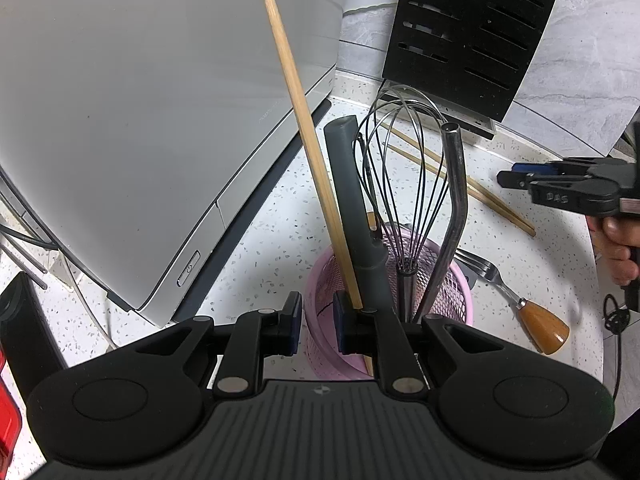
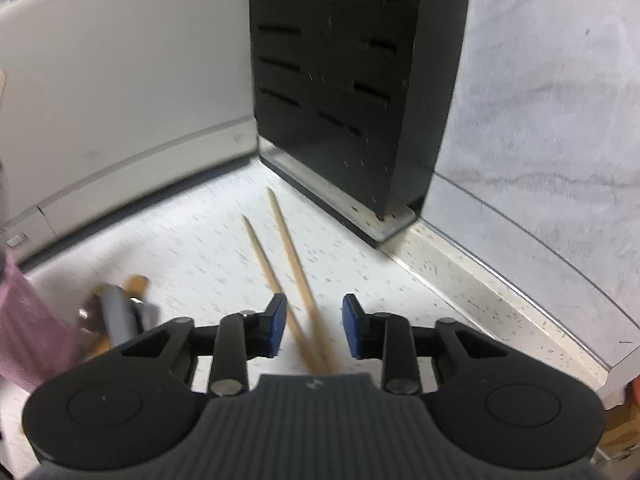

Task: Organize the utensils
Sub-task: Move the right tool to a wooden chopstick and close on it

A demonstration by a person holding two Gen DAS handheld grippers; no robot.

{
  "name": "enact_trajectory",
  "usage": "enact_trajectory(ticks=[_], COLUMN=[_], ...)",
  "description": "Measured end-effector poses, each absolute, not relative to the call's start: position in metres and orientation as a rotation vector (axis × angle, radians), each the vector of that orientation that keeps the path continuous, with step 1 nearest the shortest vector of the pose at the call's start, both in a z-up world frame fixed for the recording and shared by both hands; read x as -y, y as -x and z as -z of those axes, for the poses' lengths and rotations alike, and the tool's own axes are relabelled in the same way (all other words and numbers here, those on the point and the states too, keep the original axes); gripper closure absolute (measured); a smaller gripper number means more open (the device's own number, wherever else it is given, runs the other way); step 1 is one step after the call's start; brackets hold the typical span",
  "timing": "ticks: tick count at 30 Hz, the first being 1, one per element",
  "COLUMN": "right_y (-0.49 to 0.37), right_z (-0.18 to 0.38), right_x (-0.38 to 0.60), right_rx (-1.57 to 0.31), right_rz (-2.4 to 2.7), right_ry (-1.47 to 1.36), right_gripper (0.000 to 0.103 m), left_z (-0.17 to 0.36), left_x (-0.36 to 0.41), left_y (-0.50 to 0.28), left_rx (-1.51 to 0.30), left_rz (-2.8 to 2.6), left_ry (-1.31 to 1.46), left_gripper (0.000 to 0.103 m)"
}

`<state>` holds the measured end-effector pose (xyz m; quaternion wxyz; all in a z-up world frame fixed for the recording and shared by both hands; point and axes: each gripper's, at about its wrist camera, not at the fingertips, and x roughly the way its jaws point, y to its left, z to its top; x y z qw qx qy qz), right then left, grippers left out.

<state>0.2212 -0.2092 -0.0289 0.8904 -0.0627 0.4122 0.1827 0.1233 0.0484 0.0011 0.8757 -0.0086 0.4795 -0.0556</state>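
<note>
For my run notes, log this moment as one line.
stage: loading pink basket | left tongs: gripping basket rim | right tongs: open above two chopsticks on counter | fork: beside basket

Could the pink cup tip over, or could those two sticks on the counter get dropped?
Maybe. The pink mesh plastic basket is crowded with a steel wire whisk, a grey plastic handle and one tall wooden chopstick, so it looks top-heavy; the left gripper, clamped on its rim, could tilt it. The right gripper is open above two thin wooden chopsticks lying crossed, so it might catch only one.
</note>
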Motion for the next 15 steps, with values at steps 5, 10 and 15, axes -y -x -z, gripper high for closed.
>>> enact_trajectory(ticks=[5,10,15], right_y=[-0.231,-0.238,-0.243], right_z=[0.045,0.059,0.065], right_x=[0.202,0.197,0.197], right_rx=[-0.885,-0.914,-0.934], right_rz=[-0.375,-0.357,-0.352], right_ry=[0.166,0.193,0.178], right_gripper=[0.084,0.089,0.092], left_z=[-0.002,-0.002,-0.001], left_x=[-0.047,-0.048,-0.049], left_y=[-0.124,-0.124,-0.124], left_rx=[-1.002,-1.003,-1.003], left_rz=[0.117,0.122,0.120], left_ry=[0.015,0.017,0.020], left_gripper=[0.085,0.085,0.085])
